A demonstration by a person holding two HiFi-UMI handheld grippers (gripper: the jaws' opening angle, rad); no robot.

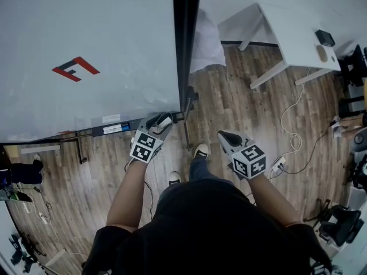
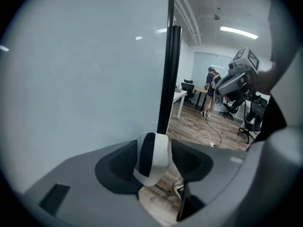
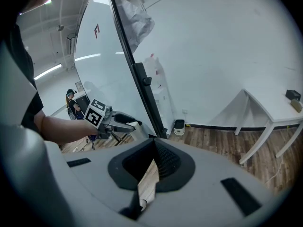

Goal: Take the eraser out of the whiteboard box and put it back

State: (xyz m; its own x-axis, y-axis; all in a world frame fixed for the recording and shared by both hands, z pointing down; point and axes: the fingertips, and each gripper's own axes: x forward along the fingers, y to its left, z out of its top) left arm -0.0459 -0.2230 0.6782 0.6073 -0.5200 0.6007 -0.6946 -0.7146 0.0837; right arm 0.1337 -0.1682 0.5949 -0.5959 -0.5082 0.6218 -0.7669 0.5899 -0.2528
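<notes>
The white eraser with a black stripe (image 2: 152, 157) stands tilted between the jaws of my left gripper (image 2: 154, 150), which are spread wide around it. In the head view the left gripper (image 1: 163, 122) points at the lower right corner of the whiteboard (image 1: 86, 39). There the eraser (image 1: 164, 121) sits at the right end of the dark whiteboard box (image 1: 109, 129). I cannot tell whether the eraser rests in the box. My right gripper (image 1: 223, 136) hangs apart to the right over the floor. Its jaws (image 3: 154, 148) are shut with nothing between them.
The black frame post (image 1: 186, 50) runs along the whiteboard's right edge. A white table (image 1: 298, 33) stands at the back right, with cables (image 1: 295, 125) and a power strip (image 1: 278, 165) on the wooden floor. Office chairs (image 1: 344, 222) crowd the right side. My feet (image 1: 200, 150) are below the board.
</notes>
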